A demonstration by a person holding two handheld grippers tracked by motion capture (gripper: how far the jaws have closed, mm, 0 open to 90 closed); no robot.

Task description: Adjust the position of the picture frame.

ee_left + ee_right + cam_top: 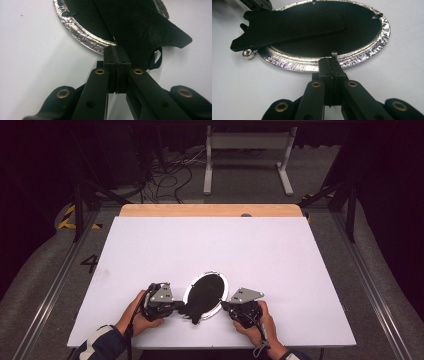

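Note:
An oval picture frame with a silver rim [224, 285] lies face down on the white table near its front edge. Its black back panel [206, 290] faces up, and a black stand flap [193, 312] sticks out over the near left rim. My left gripper [181, 306] is shut, its tips at the rim [80, 37] beside the stand flap [150, 27]. My right gripper [223, 304] is shut too, with its tips [332, 61] right against the rim [372, 50] below a small metal tab [334, 53]. I see nothing between either pair of jaws.
A small silver ball [248, 53] lies by the rim under the stand flap [292, 27]. A thin black strap loop [156, 60] hangs from the flap. A wooden strip [210, 210] runs along the far edge of the white table top [210, 245]. A white stand [247, 155] and cables lie on the floor beyond.

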